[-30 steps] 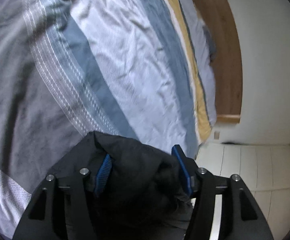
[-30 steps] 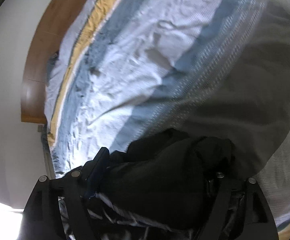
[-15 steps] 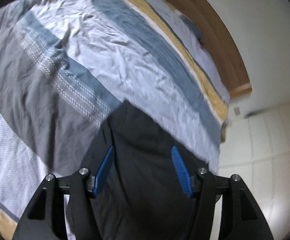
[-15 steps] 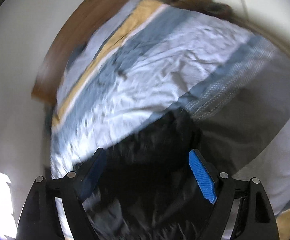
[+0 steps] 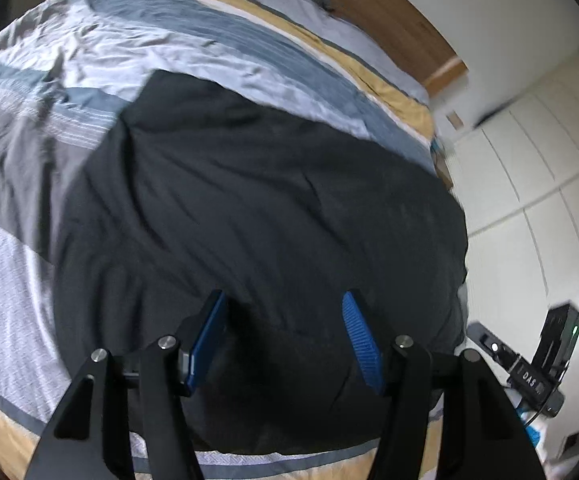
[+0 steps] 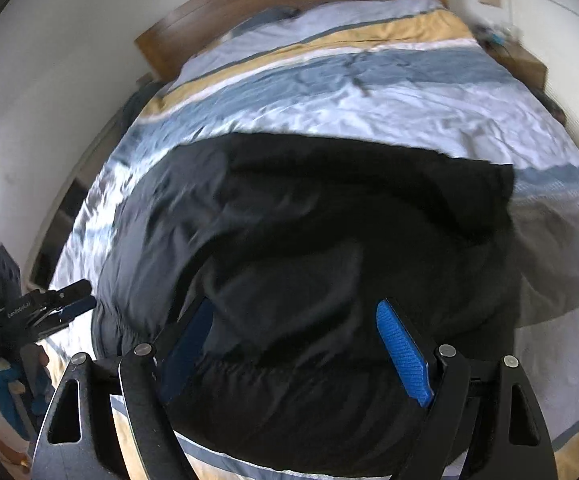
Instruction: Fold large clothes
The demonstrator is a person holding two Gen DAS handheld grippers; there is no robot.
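Observation:
A large black garment (image 5: 257,200) lies spread over the striped bed cover (image 5: 89,40); it also fills the middle of the right wrist view (image 6: 309,220). My left gripper (image 5: 285,300) is open above the garment's near edge, nothing between its blue pads. My right gripper (image 6: 295,308) is open above the same near edge, with nothing in it. The right gripper shows at the right edge of the left wrist view (image 5: 529,364), and the left gripper shows at the left edge of the right wrist view (image 6: 37,308).
The bed has a wooden headboard (image 6: 289,4) at the far end and white walls around it. White cabinet doors (image 5: 529,160) stand to the right of the bed. A wooden bedside stand (image 6: 517,56) is at the far right.
Both grippers held bunched black cloth a second ago. They have since opened and pulled up and back, and the garment now lies spread out on the bed.

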